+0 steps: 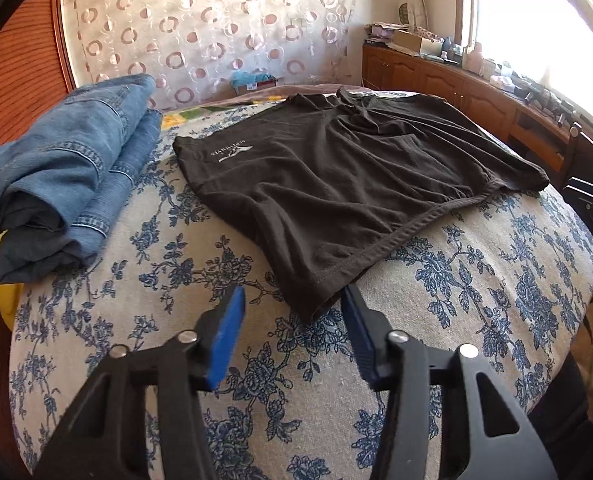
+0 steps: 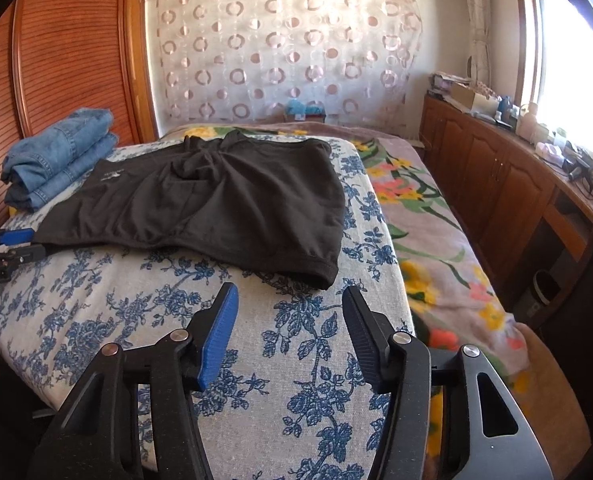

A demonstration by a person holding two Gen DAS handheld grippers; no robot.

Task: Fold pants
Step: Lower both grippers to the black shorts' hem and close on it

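- Dark brown, soft-knit pants (image 1: 336, 184) (short ones, with a small pale logo) lie spread flat on the blue-flowered cloth (image 1: 476, 280) that covers the near part of the bed (image 2: 436, 240); a few creases gather toward the far end.
- Folded blue jeans (image 1: 68, 176) sit in a stack at the far left corner, just beside the pants and, by the look of it, already done.
- Left gripper (image 1: 292, 300) points down at the near left corner of the pants: the corner of the hem lies in the gap between the blue pads, which stand about half open and are not pressing on the cloth as far as its own view shows. In the right wrist view the same gripper (image 2: 30, 246) sits right at that hem corner; whether a pad touches the fabric there I cannot tell.
- Right gripper (image 2: 290, 300) hovers over the near right corner, jaws also roughly half open, empty, with the hem just ahead of the tips.
- Step in hand, as I judge it: taking hold of the two near corners to start the first fold; no fold is made yet.
- Next move calls for both tips to slide onto the hem, pinch the cloth layers without snagging the cover beneath, then lift evenly so the edge carries over straight.
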